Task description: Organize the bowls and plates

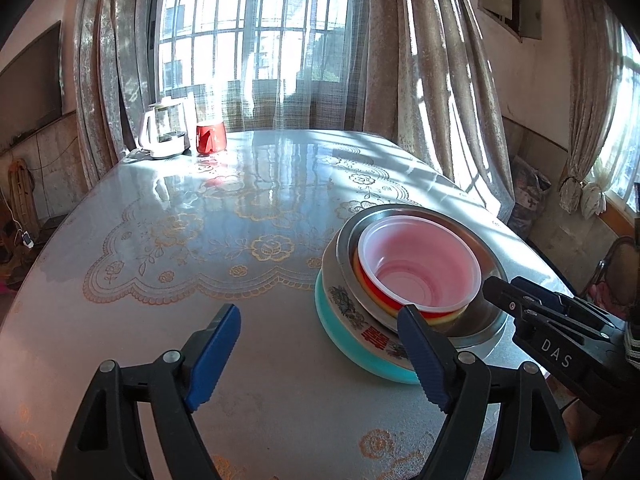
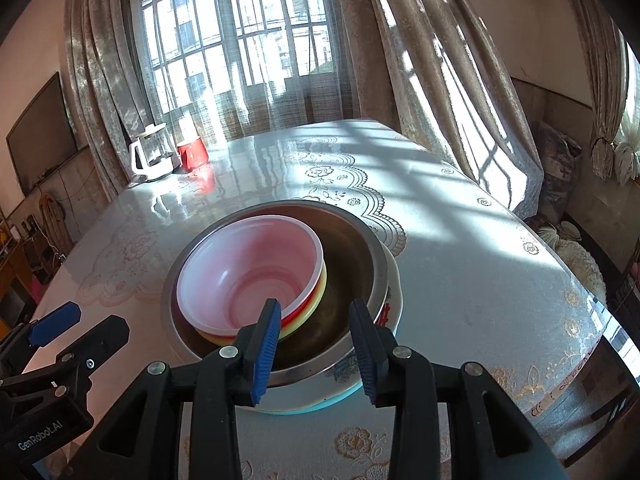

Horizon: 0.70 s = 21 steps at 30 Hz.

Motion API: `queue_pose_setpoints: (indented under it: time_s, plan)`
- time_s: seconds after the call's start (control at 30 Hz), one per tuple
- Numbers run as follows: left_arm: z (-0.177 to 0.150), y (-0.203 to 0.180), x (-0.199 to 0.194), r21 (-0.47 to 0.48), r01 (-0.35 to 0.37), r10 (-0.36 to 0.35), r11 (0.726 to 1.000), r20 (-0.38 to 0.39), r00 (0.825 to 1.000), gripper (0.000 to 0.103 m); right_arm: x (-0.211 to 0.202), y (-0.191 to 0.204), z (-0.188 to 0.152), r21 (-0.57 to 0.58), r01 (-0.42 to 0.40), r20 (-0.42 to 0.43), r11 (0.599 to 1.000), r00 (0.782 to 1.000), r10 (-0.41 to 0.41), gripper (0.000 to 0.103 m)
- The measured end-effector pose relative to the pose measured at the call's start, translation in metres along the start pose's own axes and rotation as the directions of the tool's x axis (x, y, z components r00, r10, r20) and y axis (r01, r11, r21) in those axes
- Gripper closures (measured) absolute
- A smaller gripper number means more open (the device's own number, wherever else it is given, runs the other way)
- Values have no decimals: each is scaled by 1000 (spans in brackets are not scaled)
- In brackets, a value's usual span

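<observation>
We hold the left gripper (image 1: 320,354) with its jaws spread wide over bare cloth, pinching nothing; the stacked dishes sit just beyond and beside its right jaw. Our right gripper (image 2: 316,346) also has its jaws parted and grips nothing, hovering at the near rim of the round stainless-steel basin (image 2: 352,264), which lies between and just ahead of them. Inside that basin nests a white-rimmed red plastic bowl (image 2: 248,268) on a yellow bowl (image 2: 316,300), pushed toward the left jaw's side. The basin rests on a floral-patterned white ceramic plate (image 1: 348,304), itself on a round turquoise plate (image 1: 332,328).

The surface (image 1: 256,208) is a long glossy top under a white cloth with gold lace-like flower print, streaked with sunlight. Far ahead of both jaws, toward the left, stand a white-and-glass electric kettle (image 1: 164,130) and a red cup (image 1: 211,137). Beyond them, beige curtains (image 1: 432,80) flank a barred window (image 1: 256,32); a dark wall-mounted television (image 2: 40,132) hangs at left.
</observation>
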<state>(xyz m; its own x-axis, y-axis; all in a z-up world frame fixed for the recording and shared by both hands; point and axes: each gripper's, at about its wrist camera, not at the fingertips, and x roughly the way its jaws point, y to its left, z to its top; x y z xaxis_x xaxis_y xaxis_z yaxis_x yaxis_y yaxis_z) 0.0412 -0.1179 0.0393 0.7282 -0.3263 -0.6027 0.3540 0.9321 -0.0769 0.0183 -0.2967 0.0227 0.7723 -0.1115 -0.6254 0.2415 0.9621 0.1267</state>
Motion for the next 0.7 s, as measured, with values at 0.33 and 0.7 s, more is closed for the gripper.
queue_pose_setpoints:
  time_s: [0.33, 0.7]
  plan:
    - [0, 0, 0, 2, 0, 0, 1000, 1, 1000, 22, 3, 1, -1, 2, 1, -2, 1000, 1000, -1, 67]
    - [0, 1, 2, 4, 15, -15, 1000, 10, 1000, 22, 3, 0, -4, 8, -3, -1, 1000, 1000, 3, 67]
